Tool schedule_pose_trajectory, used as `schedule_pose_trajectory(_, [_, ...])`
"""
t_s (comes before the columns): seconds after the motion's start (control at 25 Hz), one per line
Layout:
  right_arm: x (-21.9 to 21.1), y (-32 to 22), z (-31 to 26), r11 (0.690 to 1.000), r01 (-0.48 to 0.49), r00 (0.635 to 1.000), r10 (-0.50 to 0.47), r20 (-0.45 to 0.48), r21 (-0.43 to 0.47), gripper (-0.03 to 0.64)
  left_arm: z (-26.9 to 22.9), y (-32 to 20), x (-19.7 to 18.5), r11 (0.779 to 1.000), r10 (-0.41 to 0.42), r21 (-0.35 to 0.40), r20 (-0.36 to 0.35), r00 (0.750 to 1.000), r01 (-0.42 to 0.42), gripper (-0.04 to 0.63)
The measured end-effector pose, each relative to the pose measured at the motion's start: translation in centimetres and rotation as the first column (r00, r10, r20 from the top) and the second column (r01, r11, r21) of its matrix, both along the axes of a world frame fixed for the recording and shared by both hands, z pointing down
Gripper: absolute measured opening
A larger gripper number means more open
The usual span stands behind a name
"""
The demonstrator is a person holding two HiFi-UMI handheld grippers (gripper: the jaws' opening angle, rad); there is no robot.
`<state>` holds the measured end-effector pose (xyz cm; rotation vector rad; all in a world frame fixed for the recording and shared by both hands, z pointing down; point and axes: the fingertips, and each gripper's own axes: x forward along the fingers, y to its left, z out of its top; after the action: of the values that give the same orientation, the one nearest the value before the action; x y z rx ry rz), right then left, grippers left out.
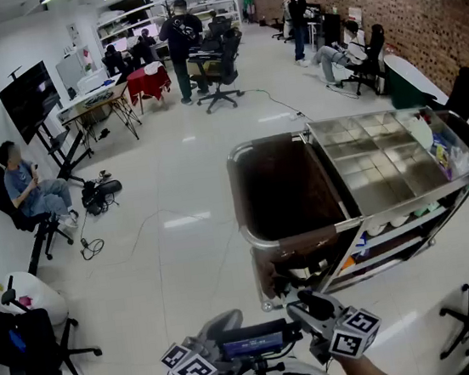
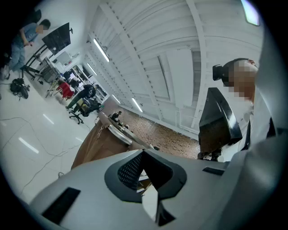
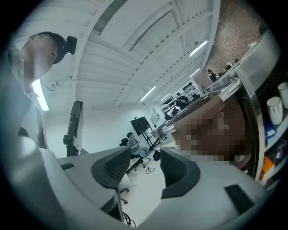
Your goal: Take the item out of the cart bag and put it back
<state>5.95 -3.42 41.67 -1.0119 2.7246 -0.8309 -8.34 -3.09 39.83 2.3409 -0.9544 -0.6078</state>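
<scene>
Closest to you, low against your body, sit the two grippers. The right gripper has its jaws released and spread wide with only floor showing between them, while the left gripper has its jaws clenched tip to tip on nothing. Both are well short of the work and neither touches anything. Ahead of you stands the cart, its steel top tray divided into compartments that look mostly bare. A few packets lie at the tray's far right end. The brown cart bag hangs in a metal frame at the cart's left end, the end nearer your grippers, with its mouth open upward. White cups sit on a lower shelf to the right of the bag. The item you want should be inside that bag, but the interior reads only as dark brown and nothing in it can be made out. The task looks barely begun, with the reach into the bag as your next move. Step in until you look straight down the mouth and find the item before you commit. Lead with the right gripper, tip it down over the rim, and keep its jaws wide until they are on either side of the item. Stay off the frame rail and the fabric wall so the bag does not fold over what you are after. You might free the left jaws to steady the rim.
</scene>
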Motion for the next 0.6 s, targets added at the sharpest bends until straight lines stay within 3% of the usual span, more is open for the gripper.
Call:
schedule_pose_trajectory(0.16, [-0.5, -1.9, -0.2, 0.993, -0.098, 0.993, 0.102, 0.067, -0.061, 0.093, -0.1, -1.3, -2.5, 1.000, 0.009, -0.014, 0.010, 1.000, -0.009, 0.003])
schedule_pose_trajectory(0.32, [-1.0, -2.9, -0.2, 0.984, -0.173, 0.985, 0.172, -0.011, -0.048, 0.008, -0.5, -2.2, -4.3, 1.000, 0.021, -0.019, -0.002, 1.000, -0.021, 0.003])
schedule_pose_trajectory(0.6, [-2.9, -3.9, 1.0, 0.969, -0.240, 0.970, 0.236, -0.057, -0.062, 0.000, 0.7, -3.2, -6.6, 0.997, 0.070, -0.042, 0.001, 0.998, -0.070, 0.003])
